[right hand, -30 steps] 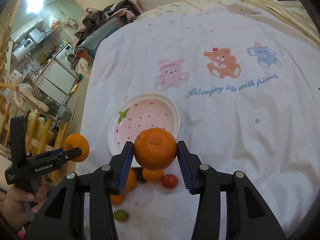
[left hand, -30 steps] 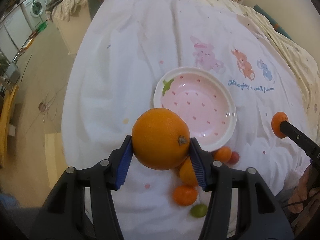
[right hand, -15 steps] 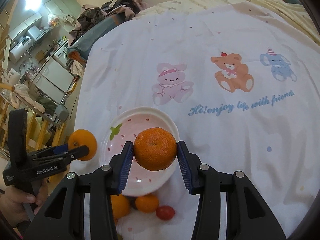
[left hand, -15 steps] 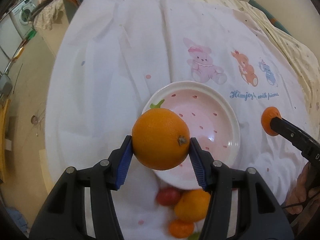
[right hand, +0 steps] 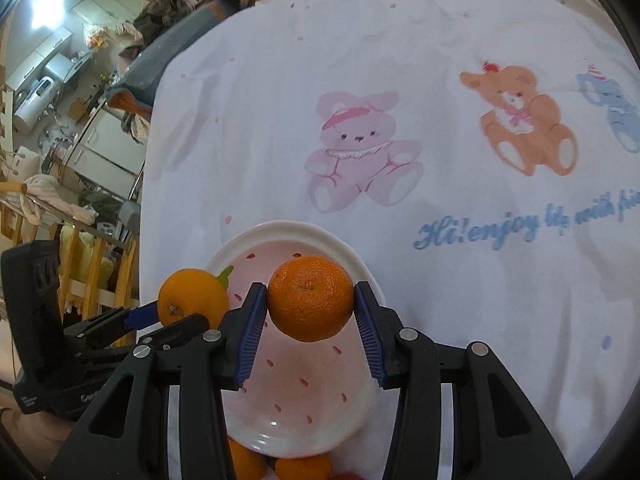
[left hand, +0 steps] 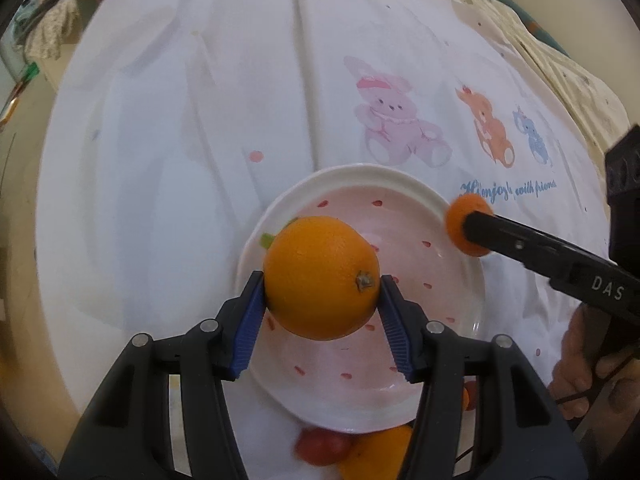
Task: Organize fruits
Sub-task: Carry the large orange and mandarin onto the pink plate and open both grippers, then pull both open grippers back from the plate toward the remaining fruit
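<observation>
My left gripper (left hand: 322, 284) is shut on a large smooth orange (left hand: 322, 278), held above the left part of the pink strawberry-print plate (left hand: 400, 184). My right gripper (right hand: 310, 300) is shut on a smaller tangerine (right hand: 311, 298), hanging over the same plate (right hand: 288, 230). Each gripper shows in the other's view: the right one with its tangerine (left hand: 466, 230) at the plate's right rim, the left one with its orange (right hand: 192, 296) at the plate's left rim. Loose fruit lies just in front of the plate: a red one (left hand: 322, 446) and oranges (left hand: 380, 454) (right hand: 304, 468), partly hidden by the fingers.
The plate lies on a white cloth with a pink bunny (right hand: 360, 152), a brown bear (right hand: 524, 120) and blue lettering (right hand: 520, 226). A hand (left hand: 580, 368) holds the right gripper's handle. Left of the cloth's edge are the floor, wooden furniture (right hand: 80, 264) and piled clothes (right hand: 192, 4).
Both grippers have moved forward and down over the plate, still gripping their fruit. The plate now looks larger and nearer, and the loose fruit has slid to the bottom of both views.
</observation>
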Tool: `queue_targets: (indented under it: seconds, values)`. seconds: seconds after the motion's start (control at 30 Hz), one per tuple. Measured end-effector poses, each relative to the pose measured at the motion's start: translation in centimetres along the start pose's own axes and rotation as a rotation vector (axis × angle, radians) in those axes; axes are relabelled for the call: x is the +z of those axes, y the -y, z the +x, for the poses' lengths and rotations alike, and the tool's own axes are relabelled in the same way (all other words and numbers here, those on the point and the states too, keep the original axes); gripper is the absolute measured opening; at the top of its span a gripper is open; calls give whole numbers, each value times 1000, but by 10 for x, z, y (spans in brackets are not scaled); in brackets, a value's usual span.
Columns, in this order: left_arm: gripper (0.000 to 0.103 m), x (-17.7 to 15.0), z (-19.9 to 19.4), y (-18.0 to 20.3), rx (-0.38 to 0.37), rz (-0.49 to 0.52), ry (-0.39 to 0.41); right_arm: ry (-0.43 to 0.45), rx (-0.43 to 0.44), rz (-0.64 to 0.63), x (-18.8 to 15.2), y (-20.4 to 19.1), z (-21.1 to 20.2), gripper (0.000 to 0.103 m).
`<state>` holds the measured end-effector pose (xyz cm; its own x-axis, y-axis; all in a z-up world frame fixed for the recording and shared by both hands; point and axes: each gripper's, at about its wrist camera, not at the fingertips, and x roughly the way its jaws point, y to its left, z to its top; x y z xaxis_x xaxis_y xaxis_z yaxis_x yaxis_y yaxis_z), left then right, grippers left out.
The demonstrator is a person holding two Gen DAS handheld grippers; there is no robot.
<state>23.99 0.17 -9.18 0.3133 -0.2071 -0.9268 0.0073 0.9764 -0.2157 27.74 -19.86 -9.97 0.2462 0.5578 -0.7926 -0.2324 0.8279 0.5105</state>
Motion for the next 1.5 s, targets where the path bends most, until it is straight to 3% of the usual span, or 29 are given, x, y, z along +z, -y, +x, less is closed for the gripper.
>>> queue_targets:
  seconds: [0.13, 0.47, 0.7, 0.77, 0.9, 1.37, 1.5]
  values:
    - [52, 2, 14, 4, -6, 15, -32, -37, 45, 47, 3, 7, 14, 47]
    - [53, 7, 24, 6, -18, 14, -48, -53, 57, 90, 4, 13, 26, 49]
    - [55, 5, 25, 8, -9, 22, -59, -43, 52, 106, 3, 16, 24, 50]
    - [56, 5, 25, 8, -6, 23, -63, -32, 57, 112, 3, 17, 22, 57]
    - [68, 4, 22, 9, 4, 29, -45, -18, 61, 101, 6, 15, 20, 58]
    - [68, 4, 19, 11, 7, 33, -46, 6, 51, 110, 10, 18, 9, 59]
    - [68, 3, 13, 10, 10, 34, -36, 24, 37, 109, 10, 18, -1, 70]
